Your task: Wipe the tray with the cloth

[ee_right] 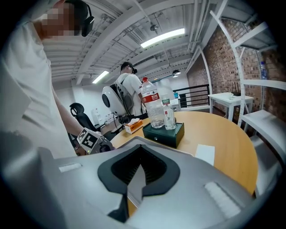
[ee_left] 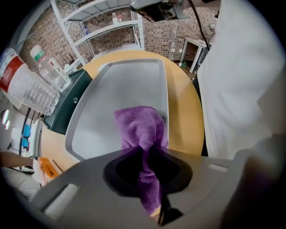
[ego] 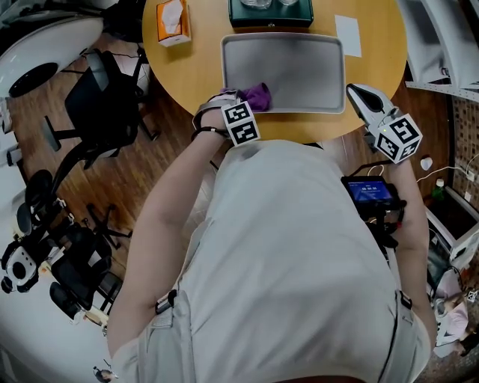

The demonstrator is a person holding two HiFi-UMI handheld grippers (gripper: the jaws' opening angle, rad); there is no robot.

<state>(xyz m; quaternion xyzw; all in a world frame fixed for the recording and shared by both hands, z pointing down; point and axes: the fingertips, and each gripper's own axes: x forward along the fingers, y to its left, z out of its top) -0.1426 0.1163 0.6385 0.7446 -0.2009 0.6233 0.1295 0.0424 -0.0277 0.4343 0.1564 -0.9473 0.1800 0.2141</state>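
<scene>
The grey tray [ego: 299, 60] lies on the round wooden table [ego: 194, 71], straight ahead of me. A purple cloth [ego: 257, 96] rests bunched on the tray's near left corner. My left gripper [ego: 238, 103] is shut on the cloth's near end. In the left gripper view the cloth [ee_left: 140, 129] runs from between the jaws onto the tray [ee_left: 129, 85]. My right gripper [ego: 359, 95] hovers beside the tray's near right corner, over the table edge. Its jaws stand together with nothing between them in the right gripper view [ee_right: 136, 179].
A dark green box [ego: 270, 11] carrying water bottles [ee_right: 154, 109] stands behind the tray. An orange tissue box [ego: 173, 21] sits at the back left and a white paper [ego: 348, 35] at the back right. An office chair [ego: 101, 97] is left of the table. A person [ee_right: 127, 96] stands beyond.
</scene>
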